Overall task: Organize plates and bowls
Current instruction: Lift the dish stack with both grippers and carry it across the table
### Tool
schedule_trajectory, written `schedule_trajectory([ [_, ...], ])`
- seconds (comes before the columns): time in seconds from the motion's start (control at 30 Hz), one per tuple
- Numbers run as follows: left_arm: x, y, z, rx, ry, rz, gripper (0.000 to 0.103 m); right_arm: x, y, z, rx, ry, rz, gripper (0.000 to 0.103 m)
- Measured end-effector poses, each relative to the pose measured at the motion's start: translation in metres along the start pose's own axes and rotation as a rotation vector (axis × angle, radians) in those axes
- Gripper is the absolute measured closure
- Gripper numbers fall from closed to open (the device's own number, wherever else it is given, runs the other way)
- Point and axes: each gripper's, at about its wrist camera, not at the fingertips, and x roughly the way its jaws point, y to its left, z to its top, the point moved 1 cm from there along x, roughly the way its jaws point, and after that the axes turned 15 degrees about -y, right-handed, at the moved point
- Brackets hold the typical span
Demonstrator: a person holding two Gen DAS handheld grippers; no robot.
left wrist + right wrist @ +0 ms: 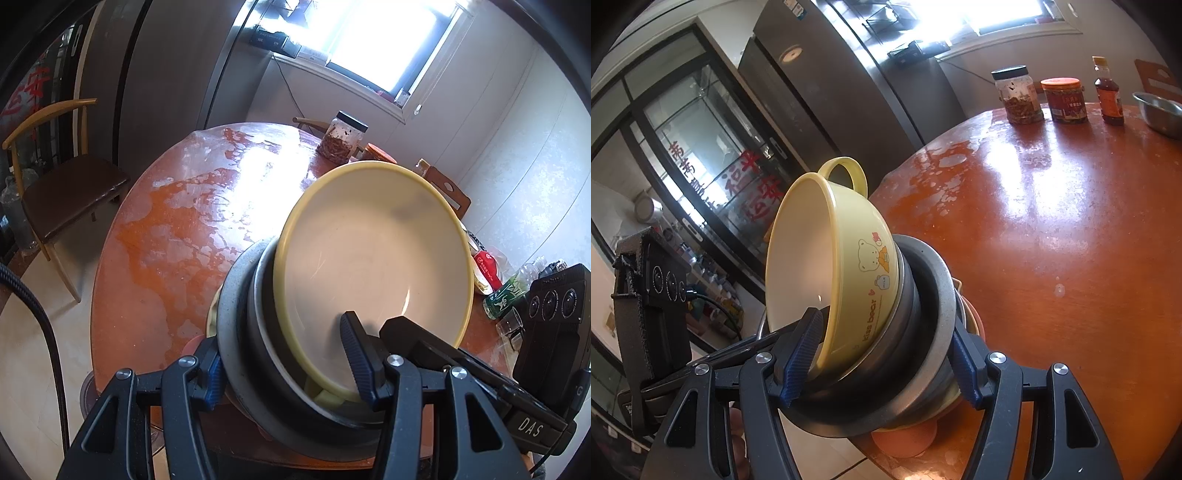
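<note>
My left gripper (288, 363) and right gripper (886, 360) both have jaws clamped on the nested bowl stack (258, 332). Only my right view shows the yellow bowl (857, 266)'s bear print and handle.

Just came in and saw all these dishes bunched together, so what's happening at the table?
A person is holding a nested stack of bowls with two handheld grippers, one on each side. The left gripper and the right gripper each clamp the stack across its rims. A yellow bowl with a bear print sits innermost, inside grey metal bowls. The stack is tipped on its side at the near edge of the round orange table, with jars at the table's far edge.
</note>
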Motion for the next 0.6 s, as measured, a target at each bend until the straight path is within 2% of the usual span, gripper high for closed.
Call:
schedule_trajectory([
  [0.6,0.0085,0.0050,-0.0026,-0.009,0.004,-0.011,0.048,0.0024,0.0014,-0.0030,0.003,-0.002,-0.016,0.035],
])
